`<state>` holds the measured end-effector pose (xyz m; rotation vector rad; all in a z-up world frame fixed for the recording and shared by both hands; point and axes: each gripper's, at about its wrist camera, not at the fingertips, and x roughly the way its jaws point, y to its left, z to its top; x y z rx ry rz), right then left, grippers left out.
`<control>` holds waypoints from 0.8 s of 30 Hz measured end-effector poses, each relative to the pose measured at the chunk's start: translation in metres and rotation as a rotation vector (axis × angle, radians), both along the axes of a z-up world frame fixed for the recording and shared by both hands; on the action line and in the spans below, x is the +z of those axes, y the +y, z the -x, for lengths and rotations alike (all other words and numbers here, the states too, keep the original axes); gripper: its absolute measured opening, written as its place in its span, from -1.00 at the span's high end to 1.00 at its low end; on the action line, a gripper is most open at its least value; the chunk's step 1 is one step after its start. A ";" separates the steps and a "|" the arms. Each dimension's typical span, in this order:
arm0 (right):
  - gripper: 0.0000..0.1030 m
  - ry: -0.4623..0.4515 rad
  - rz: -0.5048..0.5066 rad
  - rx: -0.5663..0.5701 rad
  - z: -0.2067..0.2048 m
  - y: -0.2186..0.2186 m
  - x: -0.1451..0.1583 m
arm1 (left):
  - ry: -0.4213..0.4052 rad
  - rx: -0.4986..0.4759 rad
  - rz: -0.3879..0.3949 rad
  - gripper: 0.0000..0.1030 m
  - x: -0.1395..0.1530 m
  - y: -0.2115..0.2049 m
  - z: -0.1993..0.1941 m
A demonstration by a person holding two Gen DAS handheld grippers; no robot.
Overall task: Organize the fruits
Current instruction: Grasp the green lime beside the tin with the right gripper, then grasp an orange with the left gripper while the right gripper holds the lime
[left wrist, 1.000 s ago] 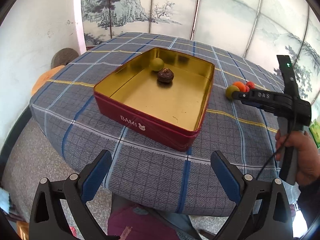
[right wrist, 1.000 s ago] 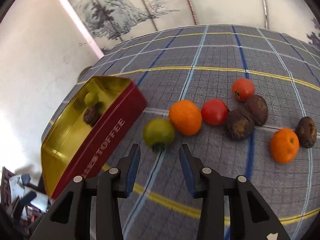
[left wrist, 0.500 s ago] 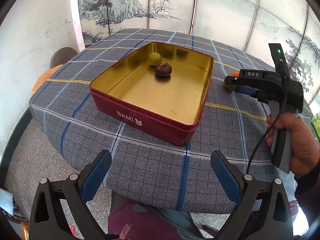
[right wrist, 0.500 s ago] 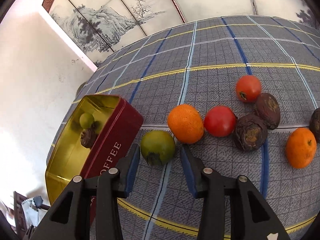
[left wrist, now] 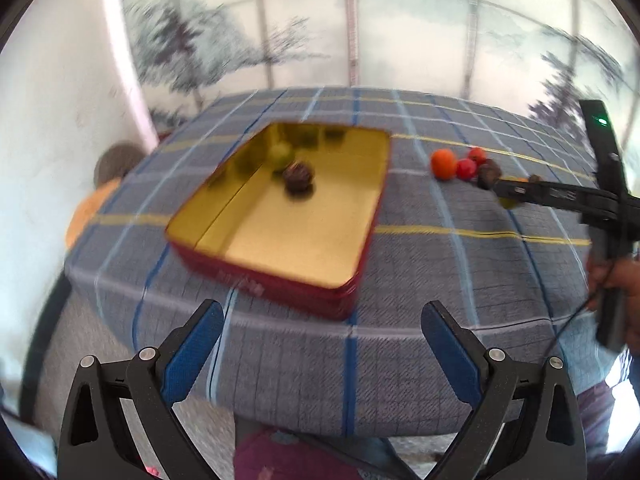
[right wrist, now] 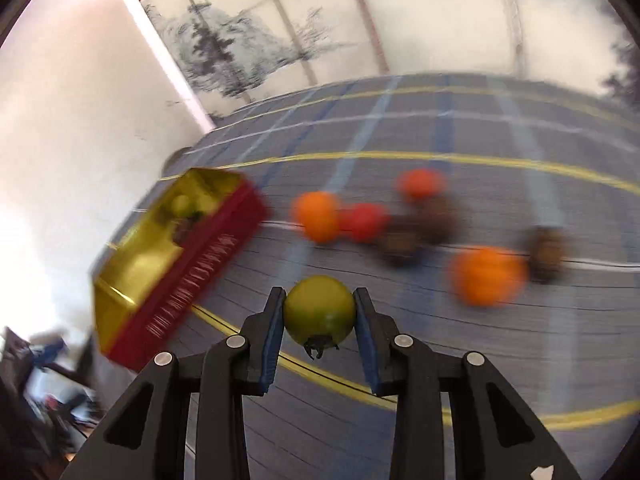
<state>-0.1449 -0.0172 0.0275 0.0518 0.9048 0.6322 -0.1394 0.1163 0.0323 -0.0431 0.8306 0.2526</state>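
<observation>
My right gripper (right wrist: 319,312) is shut on a green fruit (right wrist: 319,308), lifted off the checked tablecloth (right wrist: 480,340). To its left lies the open red tin (right wrist: 188,276) with a gold inside; in it sit a green fruit (left wrist: 280,155) and a dark brown fruit (left wrist: 298,176). Blurred behind the held fruit lie two orange fruits (right wrist: 318,216), two red ones (right wrist: 366,222) and several dark brown ones (right wrist: 544,250). My left gripper (left wrist: 320,344) stands open and empty at the table's near edge, short of the tin (left wrist: 288,232). In the left wrist view the right gripper (left wrist: 504,190) hangs right of the tin.
The table stands close to a white wall (left wrist: 52,120) on the left and a painted folding screen (left wrist: 360,40) behind. An orange seat (left wrist: 86,216) sits by the table's left edge. A hand (left wrist: 624,284) holds the right gripper's handle at the far right.
The right gripper closed on the green fruit and raised it off the cloth, pulling back from the row of fruit. The left gripper shifted and rolled a little; its jaws stayed open.
</observation>
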 end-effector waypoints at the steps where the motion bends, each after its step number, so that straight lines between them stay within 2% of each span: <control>1: 0.39 -0.016 0.026 -0.036 -0.001 -0.020 0.003 | -0.002 -0.050 -0.007 -0.92 0.004 -0.007 -0.007; 5: 0.39 -0.070 0.146 -0.216 -0.017 -0.106 0.004 | -0.001 -0.212 0.021 -0.92 0.016 -0.025 -0.042; 8: 0.39 -0.072 0.204 -0.317 -0.034 -0.157 -0.003 | 0.028 -0.332 0.047 -0.92 0.026 -0.035 -0.076; 11: 0.39 -0.053 0.200 -0.379 -0.048 -0.190 -0.009 | 0.061 -0.440 0.025 -0.92 0.035 -0.046 -0.115; 13: 0.38 -0.042 0.197 -0.404 -0.057 -0.206 -0.012 | 0.062 -0.511 -0.012 -0.92 0.040 -0.055 -0.137; 16: 0.38 -0.038 0.157 -0.418 -0.066 -0.218 -0.013 | 0.123 -0.644 -0.137 -0.92 0.032 -0.068 -0.179; 18: 0.37 -0.026 0.123 -0.413 -0.070 -0.221 -0.013 | 0.179 -0.732 -0.161 -0.92 0.022 -0.073 -0.198; 21: 0.36 0.002 0.067 -0.405 -0.074 -0.225 -0.016 | 0.258 -0.840 -0.242 -0.89 0.005 -0.079 -0.226; 24: 0.34 0.011 0.050 -0.395 -0.073 -0.224 -0.018 | 0.303 -0.905 -0.271 -0.82 -0.004 -0.082 -0.249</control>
